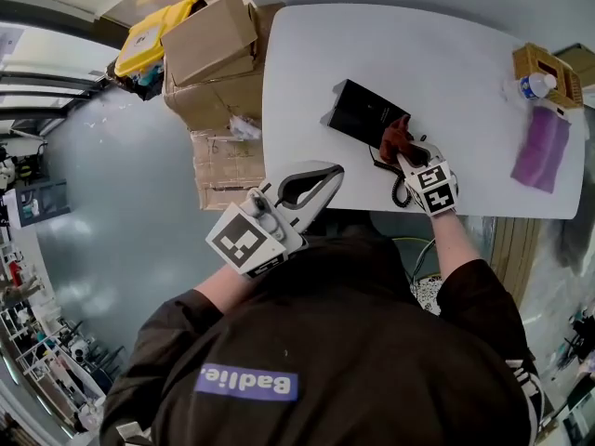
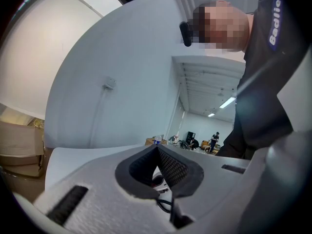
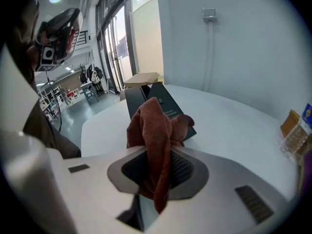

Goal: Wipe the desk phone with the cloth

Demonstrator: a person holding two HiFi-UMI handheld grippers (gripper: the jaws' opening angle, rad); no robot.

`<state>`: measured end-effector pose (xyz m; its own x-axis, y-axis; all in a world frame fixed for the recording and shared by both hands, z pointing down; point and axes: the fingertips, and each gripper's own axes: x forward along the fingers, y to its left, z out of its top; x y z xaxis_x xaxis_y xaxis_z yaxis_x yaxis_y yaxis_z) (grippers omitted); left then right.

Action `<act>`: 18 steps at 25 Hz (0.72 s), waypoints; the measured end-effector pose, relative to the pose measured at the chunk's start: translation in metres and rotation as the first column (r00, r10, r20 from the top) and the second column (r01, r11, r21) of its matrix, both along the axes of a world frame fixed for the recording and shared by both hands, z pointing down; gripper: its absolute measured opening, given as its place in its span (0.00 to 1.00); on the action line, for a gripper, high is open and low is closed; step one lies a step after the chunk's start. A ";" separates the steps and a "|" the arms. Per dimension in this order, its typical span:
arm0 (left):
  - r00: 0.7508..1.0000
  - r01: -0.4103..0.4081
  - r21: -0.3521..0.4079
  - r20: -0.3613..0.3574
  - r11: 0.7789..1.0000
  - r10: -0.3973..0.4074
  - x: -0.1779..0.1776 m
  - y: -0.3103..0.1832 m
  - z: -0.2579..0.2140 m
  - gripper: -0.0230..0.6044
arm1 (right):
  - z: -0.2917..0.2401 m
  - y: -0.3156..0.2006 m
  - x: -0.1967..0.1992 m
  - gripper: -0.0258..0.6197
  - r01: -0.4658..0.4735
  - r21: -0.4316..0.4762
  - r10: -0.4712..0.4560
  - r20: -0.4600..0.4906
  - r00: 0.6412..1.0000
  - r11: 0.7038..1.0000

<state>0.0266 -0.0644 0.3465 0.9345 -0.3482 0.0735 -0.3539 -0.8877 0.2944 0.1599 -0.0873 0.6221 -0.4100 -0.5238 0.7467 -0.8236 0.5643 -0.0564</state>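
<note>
The black desk phone (image 1: 363,111) lies on the white table (image 1: 465,54), its coiled cord (image 1: 400,191) trailing to the front edge. My right gripper (image 1: 403,152) is shut on a reddish-brown cloth (image 1: 394,137) at the phone's near right corner. In the right gripper view the cloth (image 3: 153,123) bunches up out of the right gripper (image 3: 157,152), with the phone (image 3: 163,104) just beyond it. My left gripper (image 1: 327,173) hovers at the table's front edge, left of the phone, shut and empty. The left gripper (image 2: 157,149) points over the table.
Cardboard boxes (image 1: 209,45) and a yellow bin (image 1: 149,35) stand off the table's left end. At the right end lie a purple cloth (image 1: 542,147), a water bottle (image 1: 536,85) and a wooden box (image 1: 539,61).
</note>
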 end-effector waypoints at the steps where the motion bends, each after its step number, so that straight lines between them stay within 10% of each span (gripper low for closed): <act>1: 1.000 -0.007 0.006 -0.005 1.000 0.007 0.003 0.001 -0.001 0.05 | 0.002 0.002 0.003 0.18 -0.006 -0.002 0.006 -0.004 1.000 1.000; 18: 0.993 -0.114 0.035 0.036 0.993 0.113 -0.027 0.022 -0.004 0.05 | -0.083 0.033 -0.032 0.18 -0.158 0.088 0.147 0.124 0.981 0.983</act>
